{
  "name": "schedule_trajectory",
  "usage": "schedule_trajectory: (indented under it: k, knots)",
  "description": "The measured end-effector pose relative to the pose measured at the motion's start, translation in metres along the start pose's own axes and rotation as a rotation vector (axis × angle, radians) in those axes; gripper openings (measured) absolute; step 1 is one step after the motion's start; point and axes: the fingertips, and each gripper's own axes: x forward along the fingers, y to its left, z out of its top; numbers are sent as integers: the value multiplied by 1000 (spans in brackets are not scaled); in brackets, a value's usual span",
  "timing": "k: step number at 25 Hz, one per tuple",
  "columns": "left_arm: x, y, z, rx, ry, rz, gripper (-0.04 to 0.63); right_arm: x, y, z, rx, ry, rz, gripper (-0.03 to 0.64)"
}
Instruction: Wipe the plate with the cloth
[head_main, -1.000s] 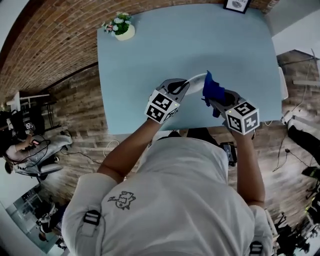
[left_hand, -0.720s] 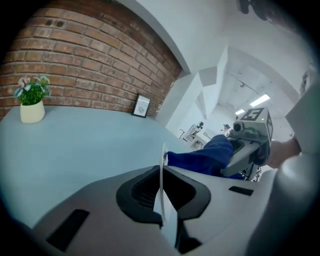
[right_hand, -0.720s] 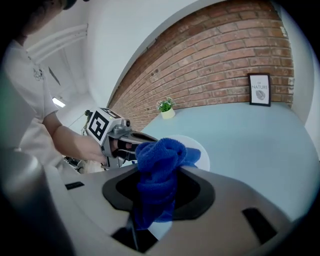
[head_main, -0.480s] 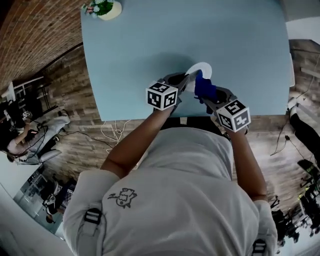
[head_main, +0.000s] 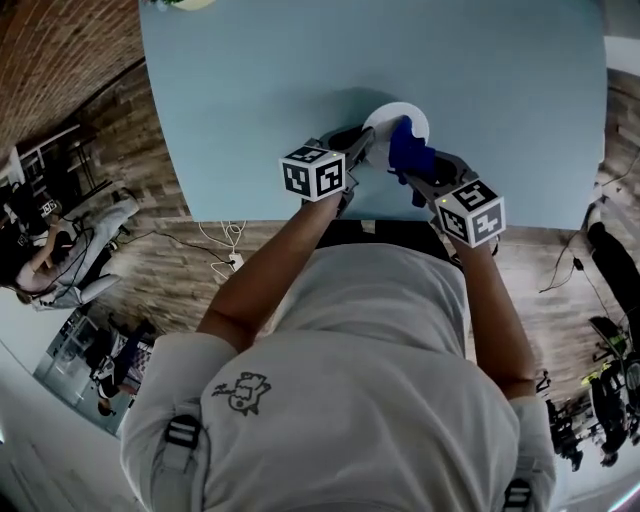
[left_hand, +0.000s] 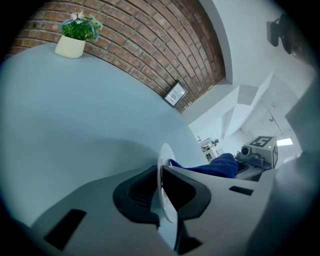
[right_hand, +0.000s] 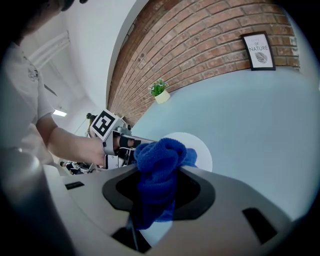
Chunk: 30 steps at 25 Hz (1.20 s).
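Plate (head_main: 383, 121) (left_hand: 163, 156) (right_hand: 201, 150): small, round, plain white, and we see nothing on it. It is held above the table (head_main: 260, 100) (left_hand: 60, 115) (right_hand: 260, 120), close to the near edge. We cannot tell whether it touches the top.

Left gripper (head_main: 362, 146) (left_hand: 161, 186): jaws nearly together, pinched on the plate's rim. Its own view shows the plate edge-on between the pads.

Cloth (head_main: 408, 152) (left_hand: 216, 166) (right_hand: 159, 167): deep blue terry, bunched into a wad. Its front lies against the plate's face on the side towards the right gripper (head_main: 413, 178) (right_hand: 160, 192).

Right gripper: jaws clamped on the wad, which bulges above them, with a tail hanging down between them.

Containers: one pale pot (left_hand: 70, 46) (right_hand: 161, 97) at a far corner of the table, well apart from the plate, holding a small green plant with white flowers.

Edges and room: the light blue top lies bare beyond the plate and to both sides, and the brick wall (left_hand: 150, 45) (right_hand: 200, 45) bounds the far side. A framed print (left_hand: 175, 93) (right_hand: 258, 51) leans there. Both grippers reach in over the near edge, side by side, with only the plate and cloth between them.
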Motion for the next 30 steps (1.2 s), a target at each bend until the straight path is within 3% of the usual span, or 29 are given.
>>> schedule_trajectory:
  k: [12,19,24,30]
  knots:
    - [18,31,-7,166,88,153,66,7,-3,-11,45,8,18,137]
    - [13,38,-11,194,76,210,110,1,-6,-12,56,-13,3,137]
    - [2,33,-7,206,50,206,112,-5,-4,-7,50,-46,-18,137]
    - [-30,14,13,274,11,156,112,-18,12,13,28,-119,-73,137]
